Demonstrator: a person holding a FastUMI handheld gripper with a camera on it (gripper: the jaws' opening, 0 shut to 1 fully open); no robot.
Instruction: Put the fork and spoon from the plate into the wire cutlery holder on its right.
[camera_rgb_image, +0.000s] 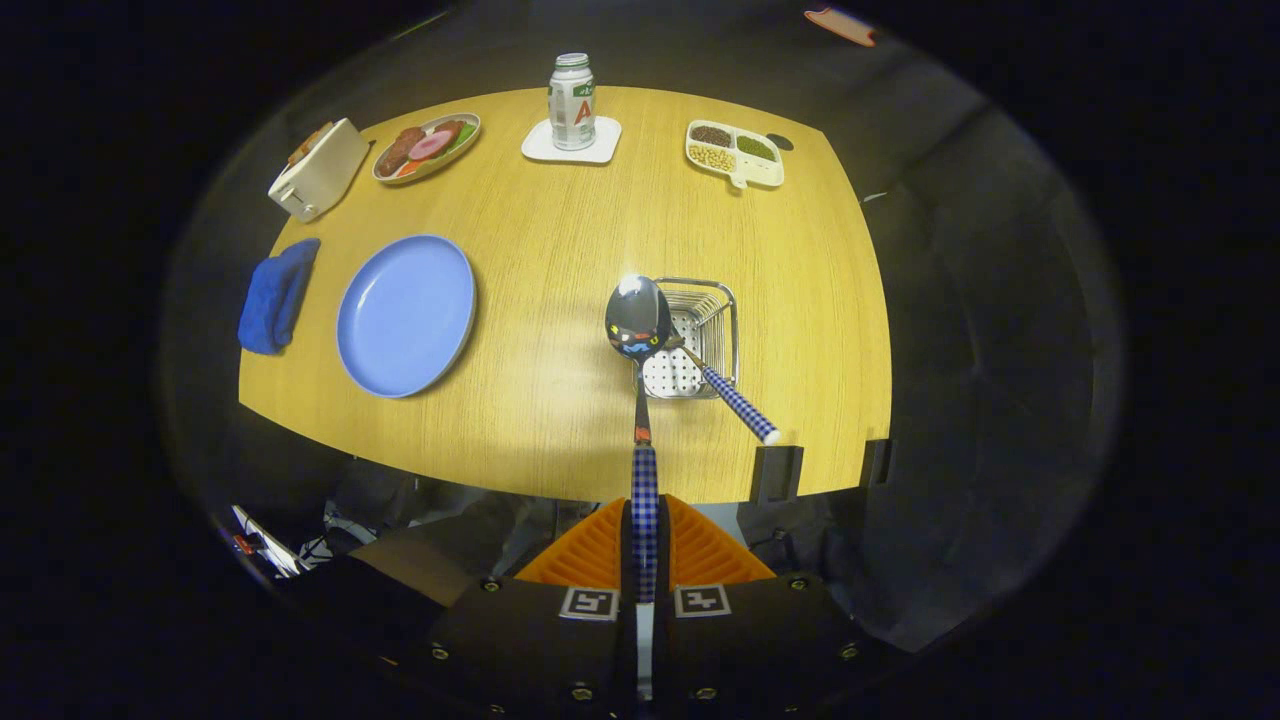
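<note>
My gripper (645, 545) is shut on the spoon (638, 320), both orange fingers (700, 550) pressing its blue-checked handle. The spoon points forward, held high over the table, with its shiny bowl hanging beside the left edge of the wire cutlery holder (720, 300). The fork (738, 403) stands tilted in the holder, its blue-checked handle leaning out toward the table's near edge. The blue plate (405, 315) lies bare to the left of the holder.
A folded blue cloth (276, 296) lies left of the plate. At the back stand a white toaster (318, 168), a dish of food (427, 147), a bottle (572, 88) on a white coaster and a divided tray (734, 153) of beans. The wooden table (560, 250) ends just ahead of my fingers.
</note>
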